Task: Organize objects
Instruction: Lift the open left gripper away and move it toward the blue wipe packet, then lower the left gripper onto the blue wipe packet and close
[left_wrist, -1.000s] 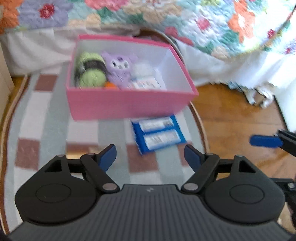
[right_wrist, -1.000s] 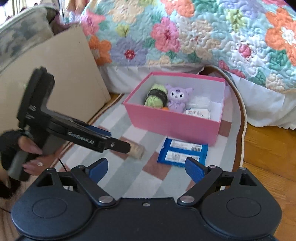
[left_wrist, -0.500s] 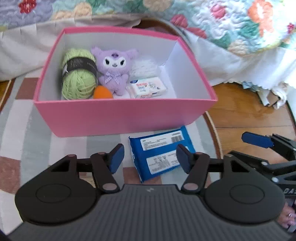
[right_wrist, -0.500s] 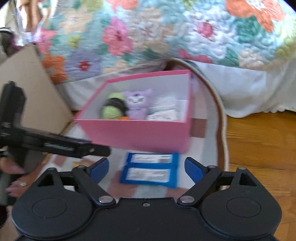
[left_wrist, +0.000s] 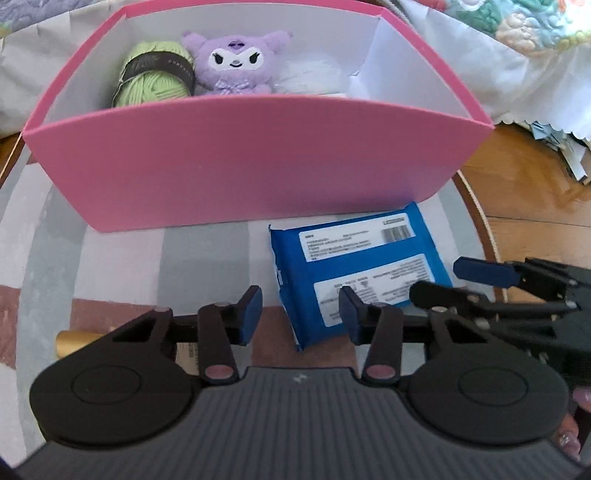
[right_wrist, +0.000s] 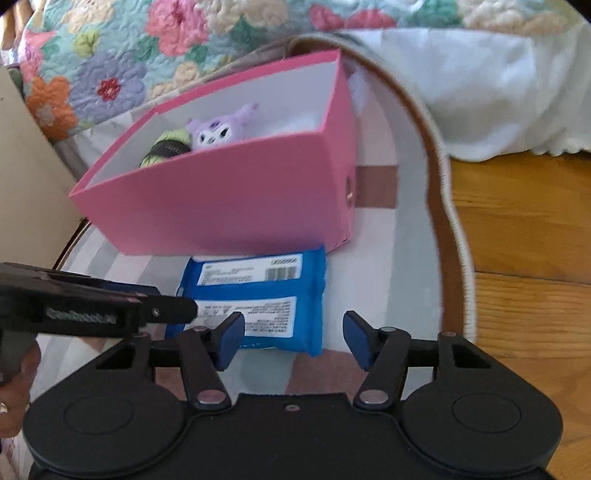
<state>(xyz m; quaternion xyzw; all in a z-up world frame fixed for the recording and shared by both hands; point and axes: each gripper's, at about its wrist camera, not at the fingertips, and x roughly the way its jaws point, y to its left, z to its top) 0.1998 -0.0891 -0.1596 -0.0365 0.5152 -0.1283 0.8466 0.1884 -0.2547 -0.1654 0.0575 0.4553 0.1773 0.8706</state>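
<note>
Blue pack (left_wrist: 360, 267) is lying flat on the checked rug (left_wrist: 122, 254), just in front of the pink box (left_wrist: 255, 162), its far edge close against the box's front wall. Since a second ago both views are showing the pack and box much larger and nearer: both hands are coming down toward the pack.

Left gripper (left_wrist: 300, 314) is sitting low over the pack's near-left corner. Its fingers (left_wrist: 250, 306) have just been closing and are standing a modest gap apart; the corner is showing between them but no pad looks pressed on it. Right gripper (right_wrist: 293, 336) is over the pack's near-right part. Its fingers (right_wrist: 229, 332) have just been closing too and are still wider apart, with the near-right part of the pack showing between them and not clamped.

Likely meaning: a two-handed pickup of the pack is starting, and it is probably going into the box, where the green yarn (left_wrist: 155, 74) and purple plush (left_wrist: 236, 62) are already sitting. Nothing is lifted yet.

Room: the two grippers are crowding each other, the right one's tip reaching in just beside the left one's right finger. The box wall is blocking any forward slide, so the pack probably needs lifting over the rim. The right half of the box is looking emptier, with only something white and unclear there. The rug edge and wood floor (right_wrist: 524, 229) are lying to the right, open. A gold thing (left_wrist: 75, 341) is peeking out beside the left gripper, unclear what.
</note>
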